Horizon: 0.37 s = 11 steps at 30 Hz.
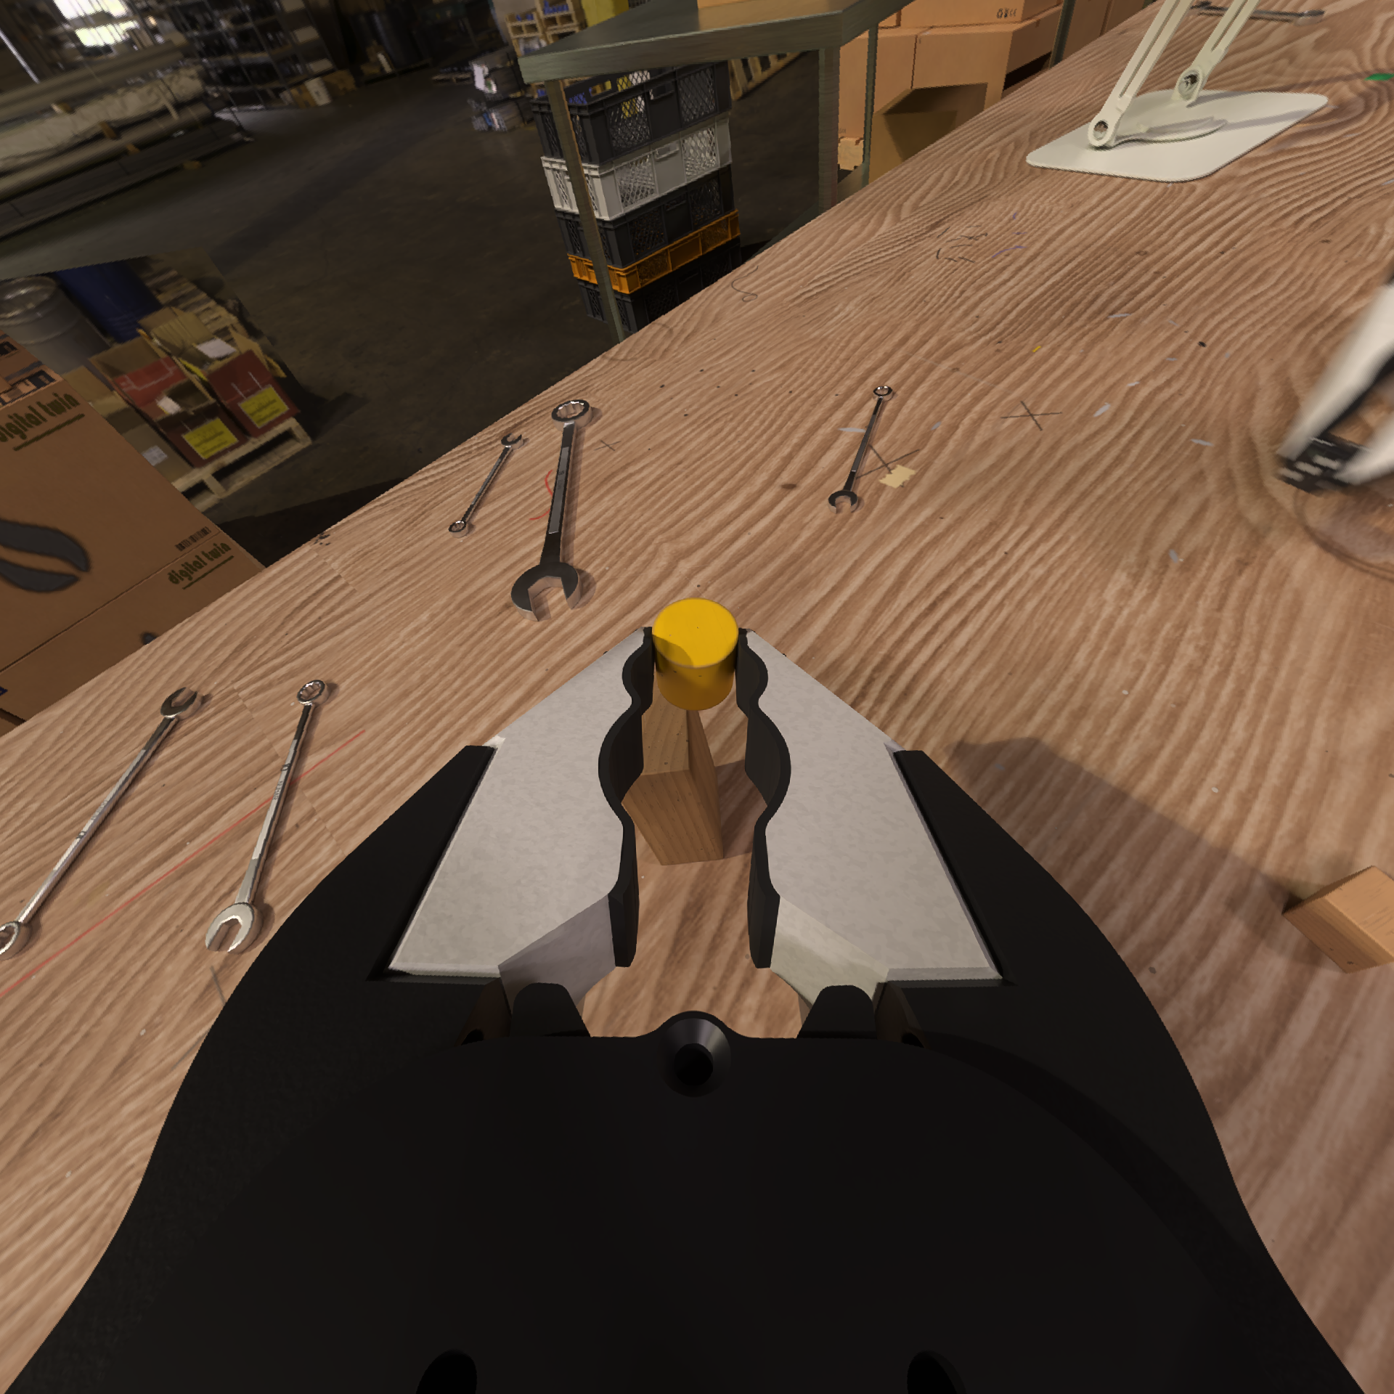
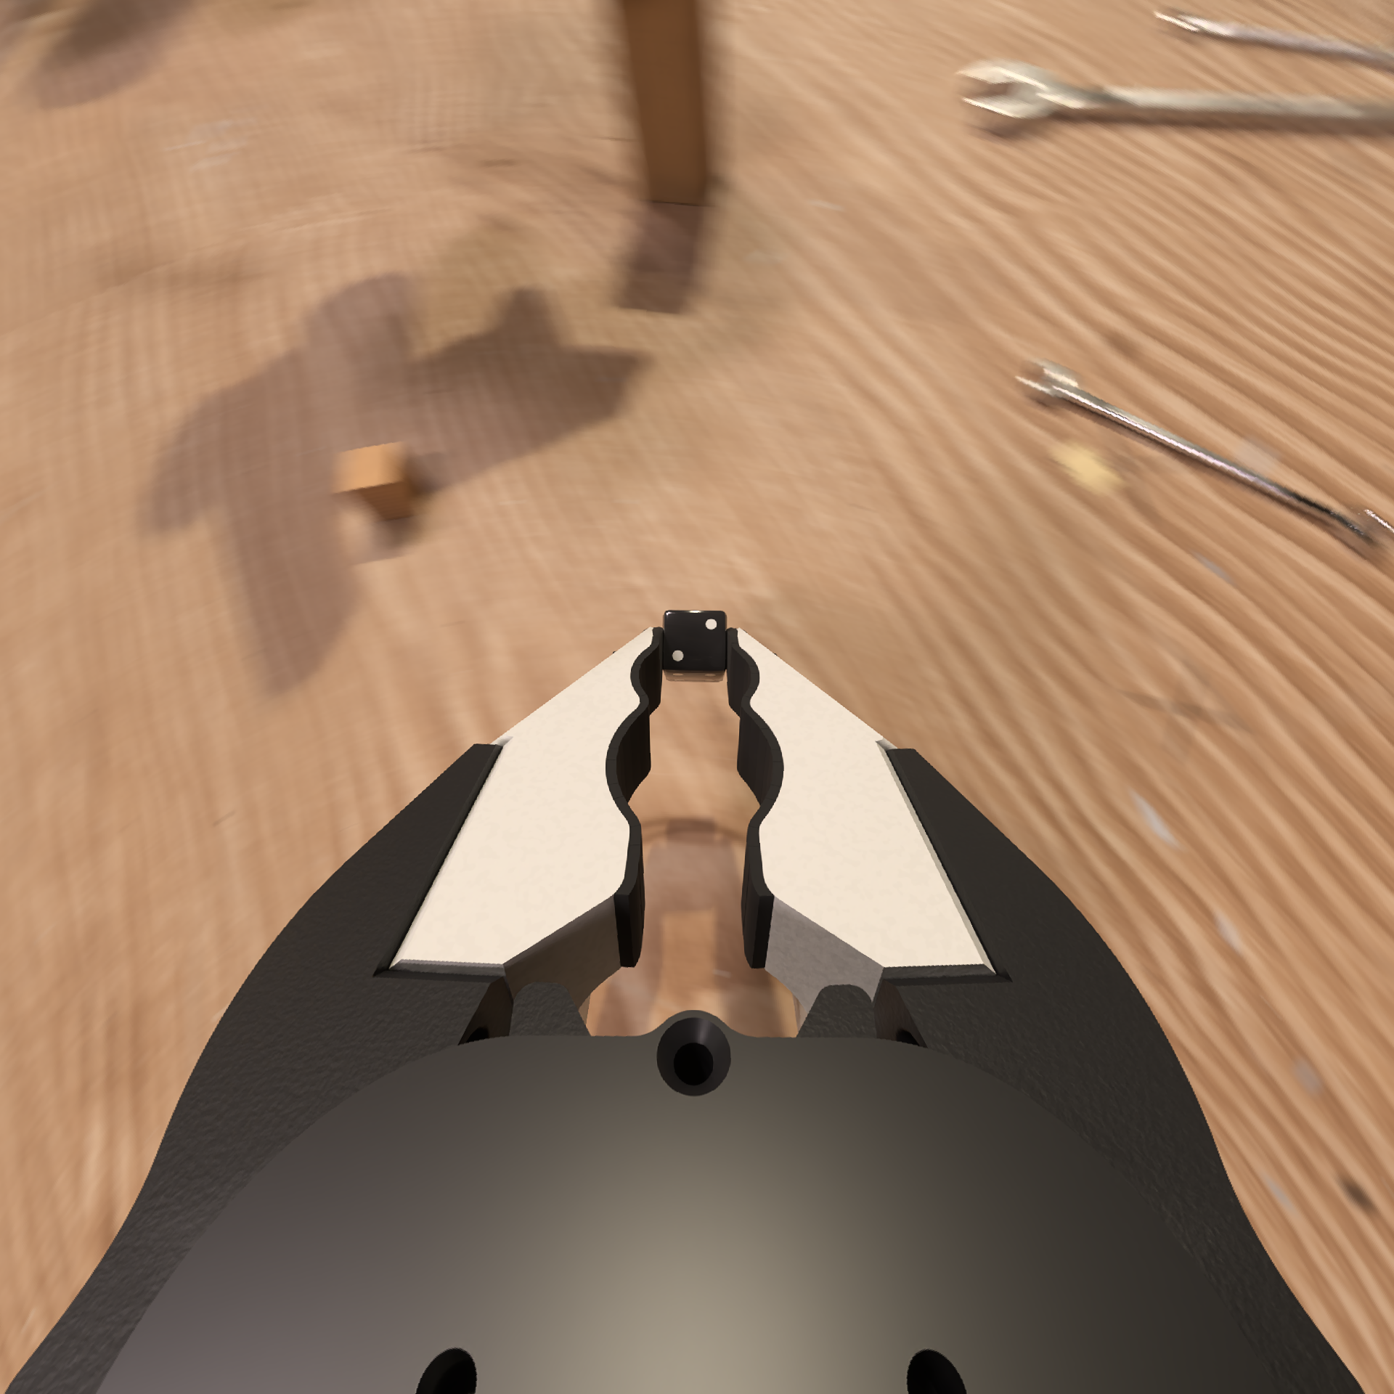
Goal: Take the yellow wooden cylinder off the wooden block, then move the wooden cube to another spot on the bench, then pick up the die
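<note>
In the left wrist view, my left gripper (image 1: 694, 656) is shut on the yellow wooden cylinder (image 1: 694, 641) and holds it right over the upright wooden block (image 1: 675, 799). I cannot tell whether the cylinder touches the block. The wooden cube (image 1: 1346, 916) lies on the bench at the right. In the right wrist view, my right gripper (image 2: 694, 641) is shut on the black die (image 2: 694, 640) above the bench. That view is blurred; the cube (image 2: 375, 475) and the block (image 2: 667, 98) show ahead. The right gripper (image 1: 1327, 460) also shows blurred at the far right of the left wrist view.
Several wrenches lie on the bench: a large one (image 1: 557, 513) just beyond the block, two (image 1: 264, 815) at the left, a small one (image 1: 860, 449) farther right. A white lamp base (image 1: 1177, 132) stands at the back right. The bench edge (image 1: 452, 460) runs diagonally at the left.
</note>
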Available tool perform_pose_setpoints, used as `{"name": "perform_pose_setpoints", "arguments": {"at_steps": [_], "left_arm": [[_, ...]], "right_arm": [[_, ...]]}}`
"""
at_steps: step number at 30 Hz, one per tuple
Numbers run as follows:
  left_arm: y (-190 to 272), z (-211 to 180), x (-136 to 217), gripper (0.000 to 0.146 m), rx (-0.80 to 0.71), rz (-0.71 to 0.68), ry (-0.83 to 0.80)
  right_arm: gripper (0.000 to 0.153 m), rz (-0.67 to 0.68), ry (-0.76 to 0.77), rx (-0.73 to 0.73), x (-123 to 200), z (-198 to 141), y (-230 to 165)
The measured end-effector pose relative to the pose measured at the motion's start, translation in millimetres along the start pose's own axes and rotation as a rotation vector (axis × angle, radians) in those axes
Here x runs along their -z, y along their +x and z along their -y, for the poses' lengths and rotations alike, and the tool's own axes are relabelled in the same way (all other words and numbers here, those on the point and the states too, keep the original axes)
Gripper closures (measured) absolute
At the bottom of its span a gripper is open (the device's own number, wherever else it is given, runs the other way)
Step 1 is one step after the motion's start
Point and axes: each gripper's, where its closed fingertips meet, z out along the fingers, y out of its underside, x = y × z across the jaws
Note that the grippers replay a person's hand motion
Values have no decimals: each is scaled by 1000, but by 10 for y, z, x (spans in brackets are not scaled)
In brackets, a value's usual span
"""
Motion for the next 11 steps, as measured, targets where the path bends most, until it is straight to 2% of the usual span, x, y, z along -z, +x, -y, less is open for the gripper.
{"name": "perform_pose_setpoints", "arguments": {"at_steps": [2,5,8,11], "left_arm": [[-3,-2,-3,125,1,1,0],[-2,-10,-10,125,6,-1,-2],[29,-24,-26,125,12,-15,-5],[59,-38,-38,125,0,-20,-14]], "right_arm": [[137,164,10,155,-20,34,-535],[136,222,1,268,-210,2,-1001],[137,230,-103,301,-486,-113,-1171],[136,234,-144,324,-654,-171,-1249]]}}
